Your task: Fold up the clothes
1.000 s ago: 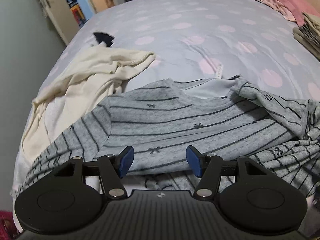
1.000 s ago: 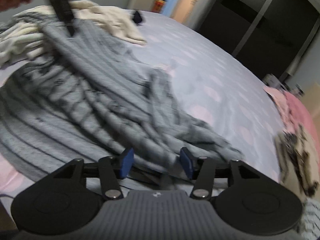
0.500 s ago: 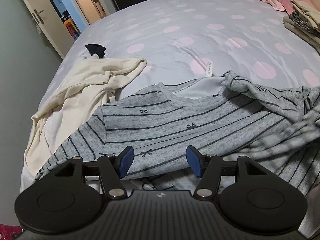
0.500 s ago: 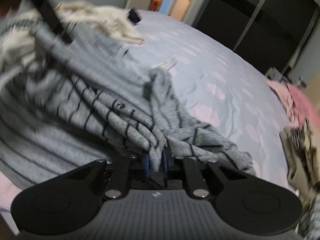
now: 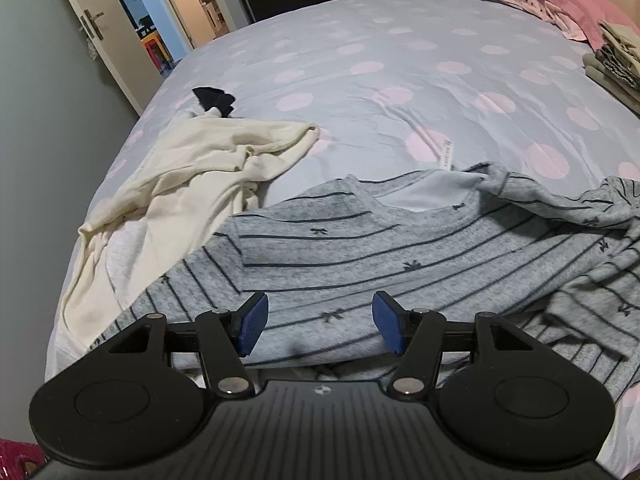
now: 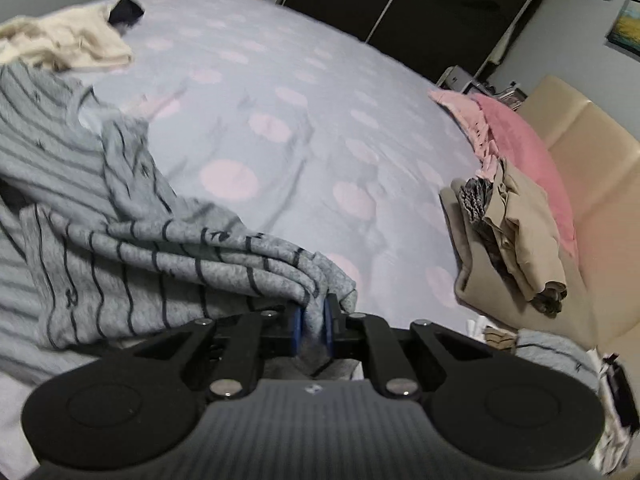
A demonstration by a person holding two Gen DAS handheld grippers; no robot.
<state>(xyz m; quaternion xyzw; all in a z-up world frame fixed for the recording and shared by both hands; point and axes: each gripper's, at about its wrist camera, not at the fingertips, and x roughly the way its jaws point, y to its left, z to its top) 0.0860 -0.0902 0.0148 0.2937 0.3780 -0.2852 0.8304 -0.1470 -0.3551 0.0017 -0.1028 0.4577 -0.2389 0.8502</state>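
A grey striped shirt [image 5: 360,248] with small bow prints lies spread on the dotted bed, neckline away from me. My left gripper [image 5: 320,324] is open and hovers over the shirt's near hem, with nothing between its blue pads. In the right wrist view my right gripper [image 6: 312,324] is shut on a bunched edge of the same grey striped shirt [image 6: 168,248] and holds it pulled out to the right, the cloth draped from the jaws.
A cream garment [image 5: 192,184] lies crumpled at the bed's left edge, a small black item [image 5: 214,98] beyond it. A stack of folded clothes [image 6: 508,240] and a pink pillow [image 6: 516,136] lie at the right. An open door [image 5: 132,20] stands far left.
My right gripper closed on the shirt's edge and pulled it right, spreading the cloth. The left gripper stayed open and drew back a little.
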